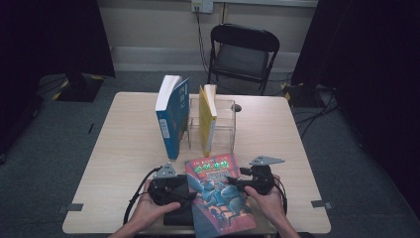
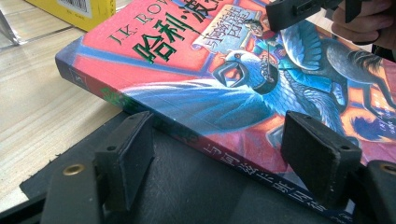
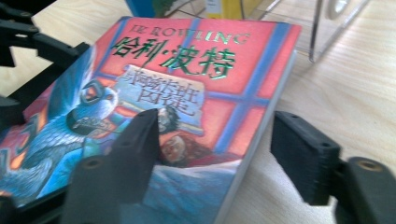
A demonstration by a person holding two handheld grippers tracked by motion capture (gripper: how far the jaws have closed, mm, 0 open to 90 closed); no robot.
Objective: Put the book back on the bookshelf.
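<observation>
A red and blue illustrated book (image 1: 218, 191) (image 2: 187, 70) (image 3: 196, 70) lies near the table's front edge, its left side resting on a flat black object (image 1: 178, 218) (image 2: 187, 186). My left gripper (image 1: 190, 195) (image 2: 219, 140) is open at the book's spine. One jaw stands over the black object and the other over the cover, and the pads do not visibly press. My right gripper (image 1: 233, 182) (image 3: 215, 135) is open at the book's opposite, page-side edge, with one jaw above the cover and the other above bare table. It also appears in the left gripper view, over the cover (image 2: 299, 9).
A blue book (image 1: 172, 116) stands upright mid-table beside a clear acrylic stand (image 1: 225, 124) that holds a yellow book (image 1: 208, 119). The wooden table (image 1: 124, 148) has bare wood on both sides. A black folding chair (image 1: 242, 49) stands behind it.
</observation>
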